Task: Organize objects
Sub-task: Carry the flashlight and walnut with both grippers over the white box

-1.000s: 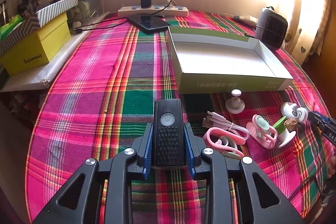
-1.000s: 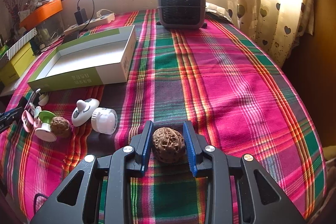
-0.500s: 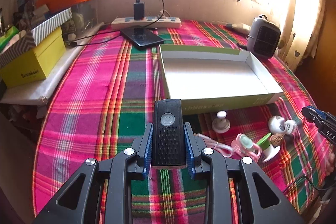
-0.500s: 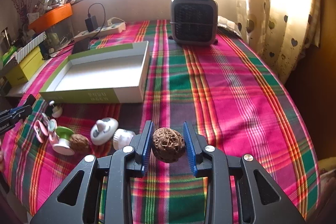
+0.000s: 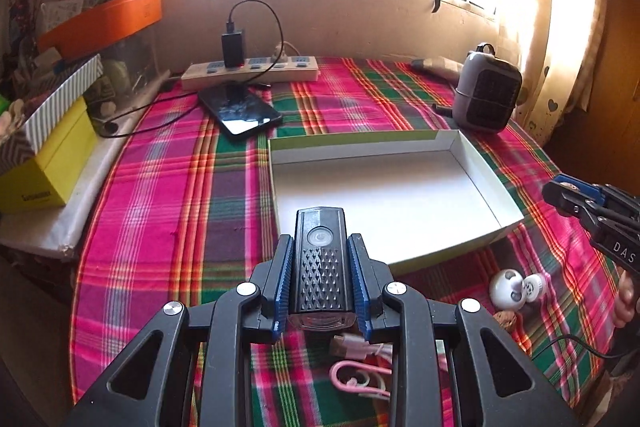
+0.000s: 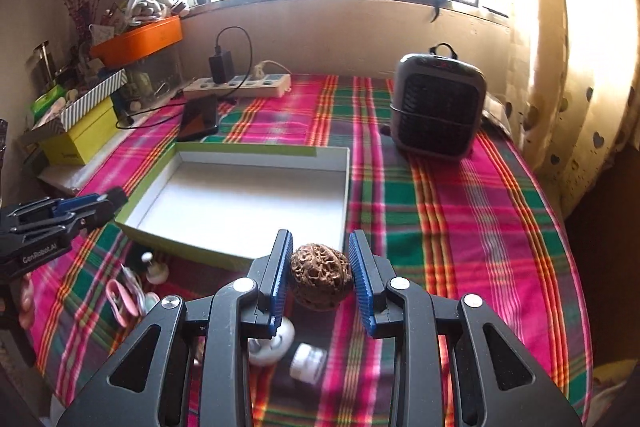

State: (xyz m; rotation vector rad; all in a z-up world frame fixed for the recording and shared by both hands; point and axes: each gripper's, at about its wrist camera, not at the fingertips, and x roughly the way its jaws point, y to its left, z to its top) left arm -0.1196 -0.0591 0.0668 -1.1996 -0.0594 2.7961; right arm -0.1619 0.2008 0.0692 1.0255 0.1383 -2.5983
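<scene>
Left wrist view: left gripper (image 5: pixel 321 273) clamped on a black bike light (image 5: pixel 321 263), blue pads pressed to both of its sides, held above the plaid tabletop (image 5: pixel 168 195). Just beyond the light, a shallow white box (image 5: pixel 472 163) with green outer walls, open and bare inside. Behind the box, a dark phone (image 5: pixel 240 113) lying flat, wired to a charger in a white power strip (image 5: pixel 250 71) along the wall. Grey fan heater (image 5: pixel 486 93) at the far right, by the curtain. Yellow box (image 5: pixel 48 163) on a ledge at the left. Below the gripper, a pink cable (image 5: pixel 362 345) and pink earhooks (image 5: pixel 356 379); to the right, a small white panda-like figure (image 5: pixel 508 289). Right gripper (image 5: pixel 568 193) entering from the right edge, over the tabletop beside the box.

Right wrist view: right gripper (image 6: pixel 321 277) clamped on a brown wrinkled walnut (image 6: pixel 320 277), lifted clear of the cloth, near the front right corner of the white box (image 6: pixel 346 187). Under it, a white figure (image 6: pixel 272 347) and a small white cylinder (image 6: pixel 308 363) on the tabletop (image 6: pixel 480 227). Left gripper (image 6: pixel 116 199) at the left edge, near the front left corner of the box; from this side, no telling what is between its pads. Fan heater (image 6: pixel 438 111) upright behind the box on the right.
</scene>
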